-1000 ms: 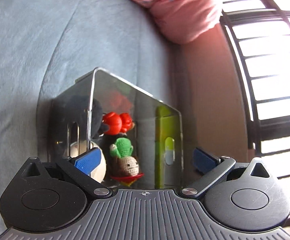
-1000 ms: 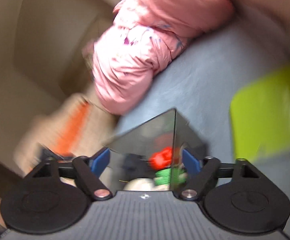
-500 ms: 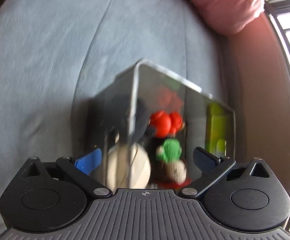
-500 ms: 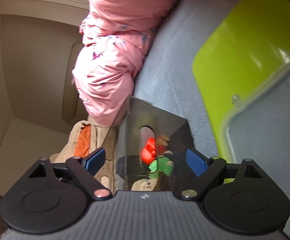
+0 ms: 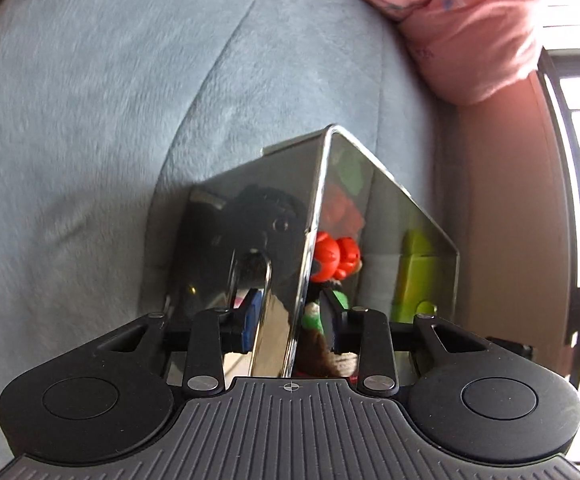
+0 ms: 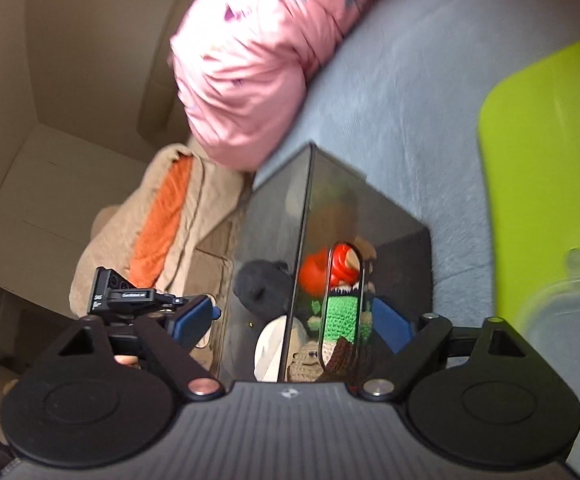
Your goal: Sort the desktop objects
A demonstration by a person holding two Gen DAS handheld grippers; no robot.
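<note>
A smoky clear storage box (image 5: 353, 216) holds a red-and-green crochet toy (image 5: 331, 258) and a dark plush toy. My left gripper (image 5: 290, 320) is shut on a corner of the box, one finger at the oval handle slot, the other inside. In the right wrist view the same box (image 6: 329, 216) sits between the fingers of my right gripper (image 6: 293, 320), which is open and straddles another corner. The crochet toy (image 6: 339, 304) shows through an oval slot.
The box sits above a blue-grey bed cover (image 5: 130, 120). A pink quilt (image 6: 258, 60) lies behind. A lime-green lid (image 6: 545, 168) and a clear bin rim (image 6: 561, 300) are at the right. A beige-orange blanket (image 6: 162, 224) lies left.
My left gripper has closed from wide open onto the box corner. The right gripper stays open while its view swings; the box has shifted and turned in both views.
</note>
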